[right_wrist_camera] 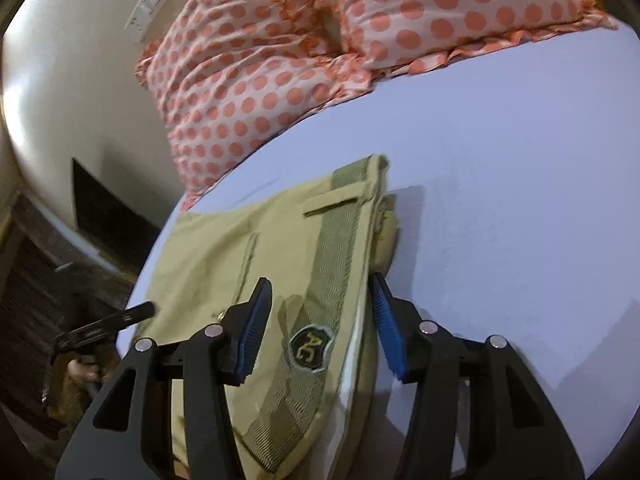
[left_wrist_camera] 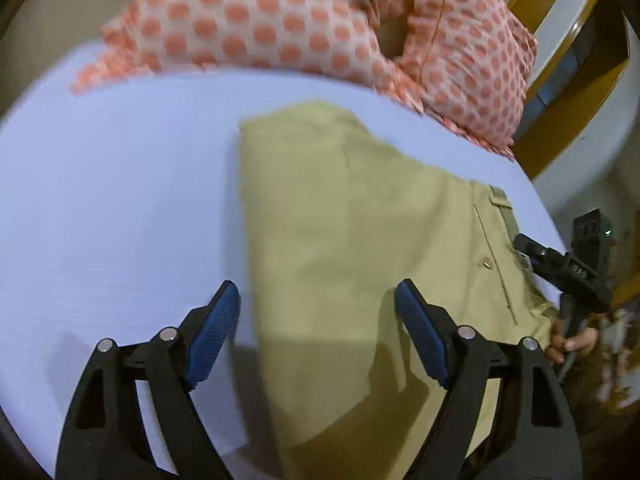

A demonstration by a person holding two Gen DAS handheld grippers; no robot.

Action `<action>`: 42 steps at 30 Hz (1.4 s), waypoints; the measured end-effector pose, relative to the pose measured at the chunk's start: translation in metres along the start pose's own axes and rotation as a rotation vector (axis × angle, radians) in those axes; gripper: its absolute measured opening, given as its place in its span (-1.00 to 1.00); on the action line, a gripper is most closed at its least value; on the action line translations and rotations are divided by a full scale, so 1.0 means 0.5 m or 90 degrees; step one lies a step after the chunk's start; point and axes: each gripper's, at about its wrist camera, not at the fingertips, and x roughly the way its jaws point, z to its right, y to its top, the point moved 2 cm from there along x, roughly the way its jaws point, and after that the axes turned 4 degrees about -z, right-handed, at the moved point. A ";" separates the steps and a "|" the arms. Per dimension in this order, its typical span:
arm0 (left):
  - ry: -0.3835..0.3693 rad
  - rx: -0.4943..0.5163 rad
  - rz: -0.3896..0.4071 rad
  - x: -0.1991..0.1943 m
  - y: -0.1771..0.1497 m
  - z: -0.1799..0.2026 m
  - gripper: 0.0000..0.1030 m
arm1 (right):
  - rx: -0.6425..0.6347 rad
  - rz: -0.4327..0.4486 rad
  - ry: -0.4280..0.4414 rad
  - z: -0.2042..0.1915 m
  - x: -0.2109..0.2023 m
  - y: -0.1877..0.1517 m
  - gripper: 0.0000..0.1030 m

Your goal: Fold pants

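Khaki pants [left_wrist_camera: 352, 240] lie folded on a pale blue bed sheet [left_wrist_camera: 120, 184]. In the right wrist view the pants [right_wrist_camera: 224, 256] show their ribbed olive waistband [right_wrist_camera: 340, 240] with a dark crest badge [right_wrist_camera: 310, 346]. My left gripper [left_wrist_camera: 318, 304] is open and hovers over the pants' left edge, holding nothing. My right gripper [right_wrist_camera: 320, 300] is open, its blue pads either side of the waistband, above it. The right gripper also shows in the left wrist view [left_wrist_camera: 560, 268] at the pants' right edge.
Pillows with orange dots [left_wrist_camera: 320, 20] lie at the head of the bed, also in the right wrist view [right_wrist_camera: 280, 60]. A yellow wooden frame [left_wrist_camera: 576, 92] stands at the right. The bed edge and dark floor [right_wrist_camera: 32, 280] are on the left of the right wrist view.
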 end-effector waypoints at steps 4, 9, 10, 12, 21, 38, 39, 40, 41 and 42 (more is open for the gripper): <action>-0.032 0.023 -0.026 0.010 -0.002 0.022 0.38 | 0.029 -0.059 0.093 0.008 0.017 0.001 -0.49; -0.051 0.002 -0.027 -0.001 0.041 0.011 -0.72 | 0.068 -0.067 0.179 -0.004 0.013 0.036 -0.68; -0.043 0.009 -0.022 -0.003 0.051 0.016 -0.73 | 0.051 -0.061 0.170 -0.018 0.009 0.053 -0.68; 0.006 0.044 0.009 -0.006 0.089 0.042 -0.82 | 0.008 -0.031 0.143 -0.054 -0.003 0.107 -0.70; 0.227 0.039 0.054 0.124 0.244 0.057 -0.36 | -0.004 0.027 -0.117 0.011 0.088 0.260 -0.53; 0.075 0.066 0.015 0.127 0.133 0.119 -0.04 | -0.058 -0.038 -0.205 -0.060 0.090 0.165 0.56; 0.092 0.062 0.020 0.118 0.125 0.124 0.06 | -0.054 -0.036 -0.240 -0.062 0.077 0.157 0.57; 0.101 0.063 0.026 0.106 0.117 0.128 0.17 | -0.055 -0.027 -0.286 -0.074 0.059 0.145 0.58; 0.114 0.067 0.041 0.085 0.099 0.135 0.40 | -0.063 -0.019 -0.295 -0.077 0.040 0.132 0.65; 0.131 0.072 0.054 0.062 0.077 0.143 0.64 | -0.079 -0.003 -0.289 -0.093 0.017 0.111 0.79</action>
